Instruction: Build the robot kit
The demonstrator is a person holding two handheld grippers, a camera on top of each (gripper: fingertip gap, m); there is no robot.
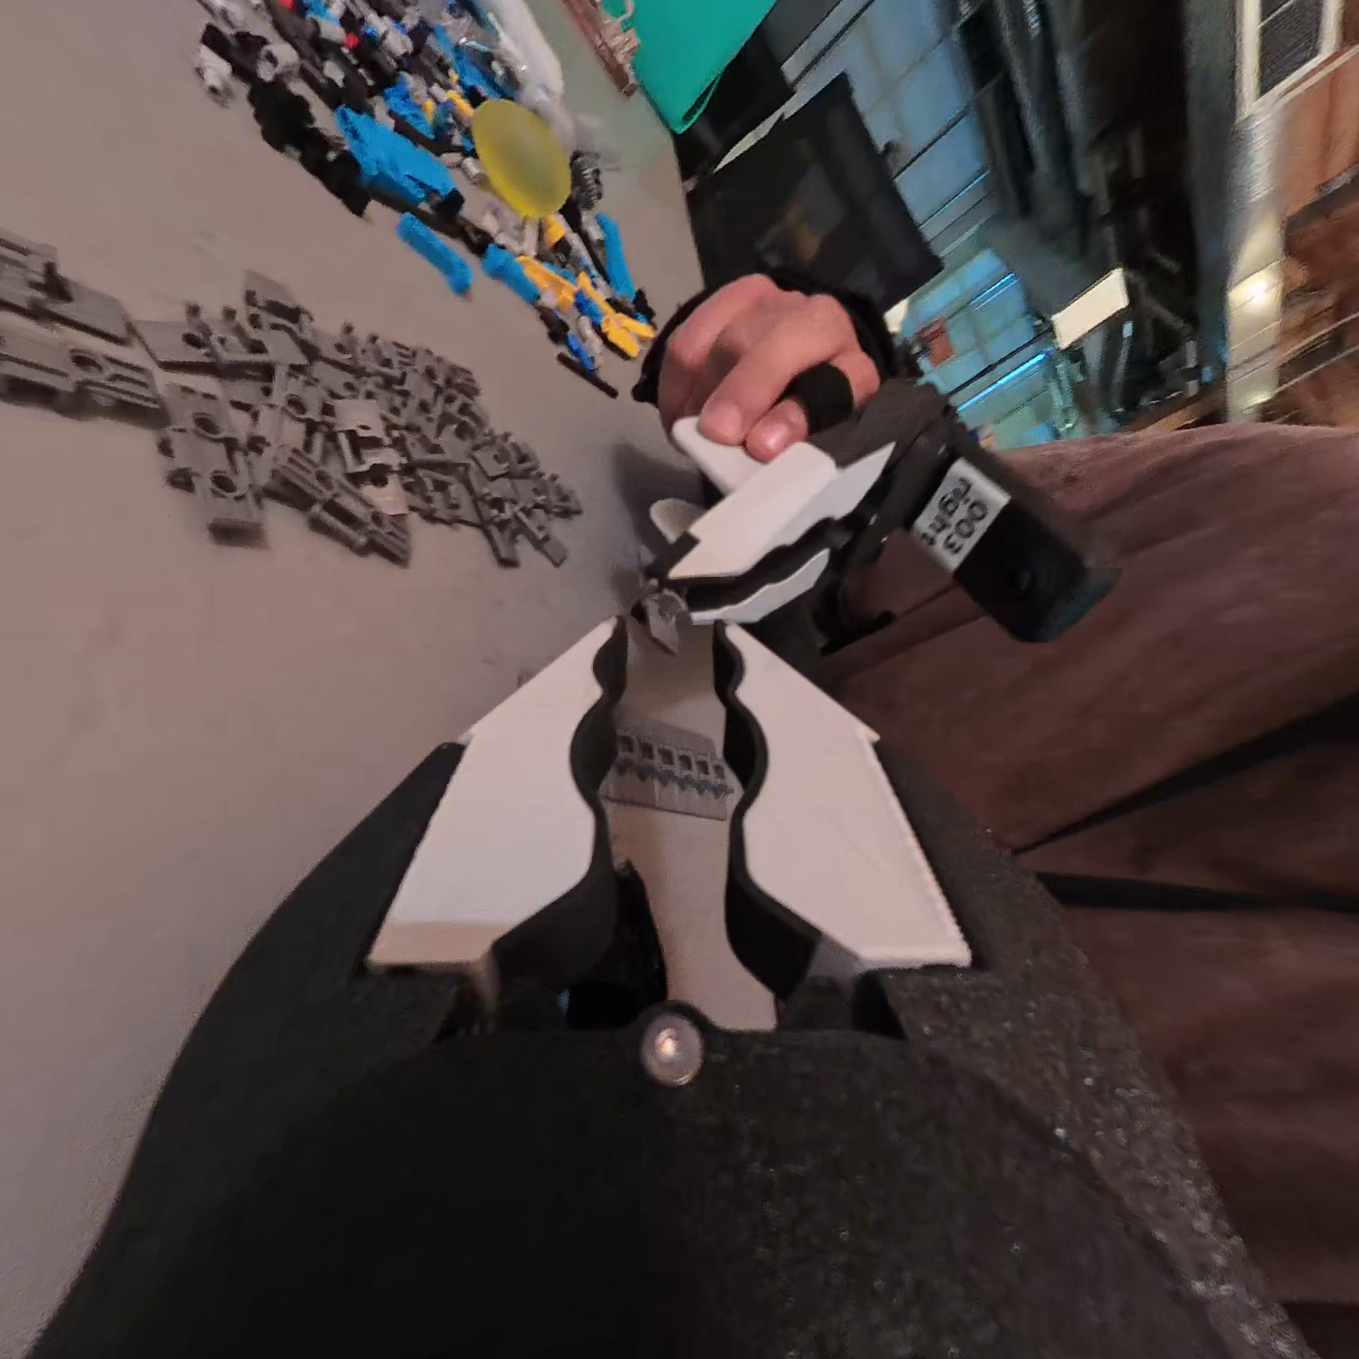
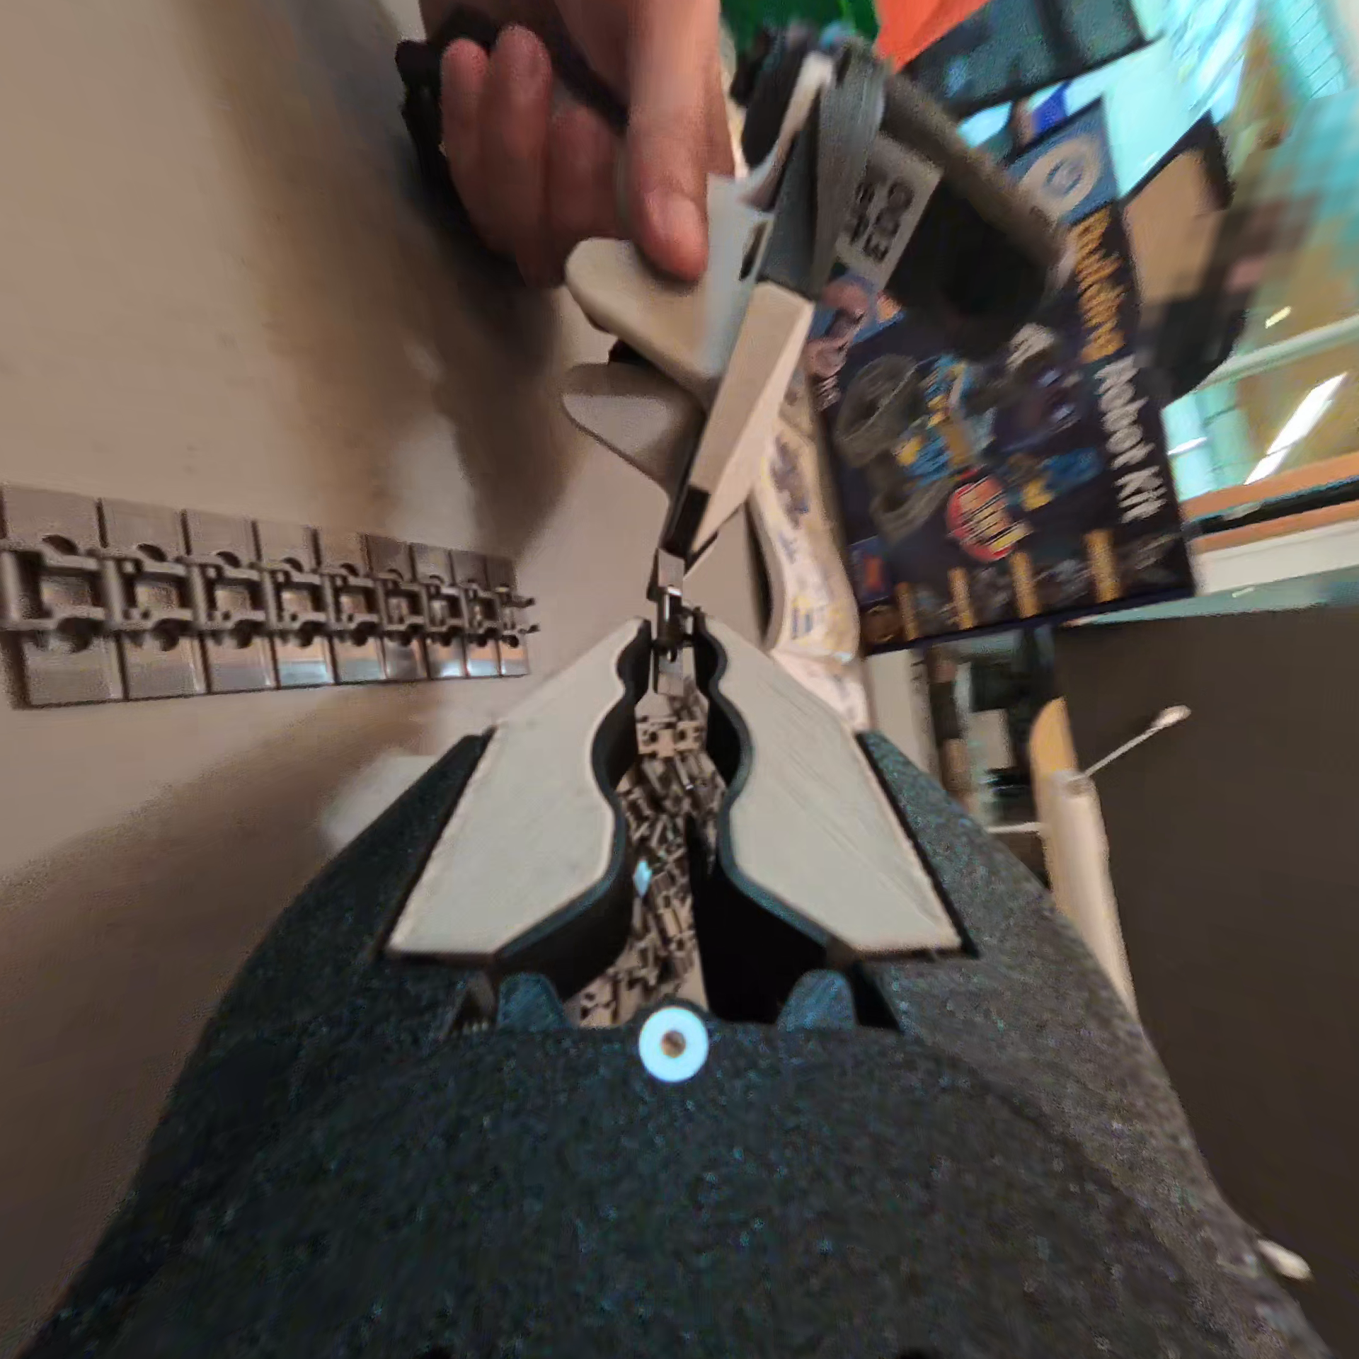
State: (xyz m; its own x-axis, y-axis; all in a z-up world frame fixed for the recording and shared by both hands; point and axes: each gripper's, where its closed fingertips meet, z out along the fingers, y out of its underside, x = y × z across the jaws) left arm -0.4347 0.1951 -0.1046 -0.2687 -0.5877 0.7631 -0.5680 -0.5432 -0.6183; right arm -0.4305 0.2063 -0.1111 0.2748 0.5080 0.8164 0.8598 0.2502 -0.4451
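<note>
two grippers (image 1: 665, 625) (image 2: 673, 632), one small grey piece (image 1: 665, 614)

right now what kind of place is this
Likely a hobby or workshop table for building a kit: loose grey parts, a pile of blue and yellow pieces, and a printed kit box.

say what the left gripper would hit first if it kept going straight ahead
Most likely the small grey piece pinched at the tips of the right gripper, just past the left gripper; depth is hard to judge.
</note>
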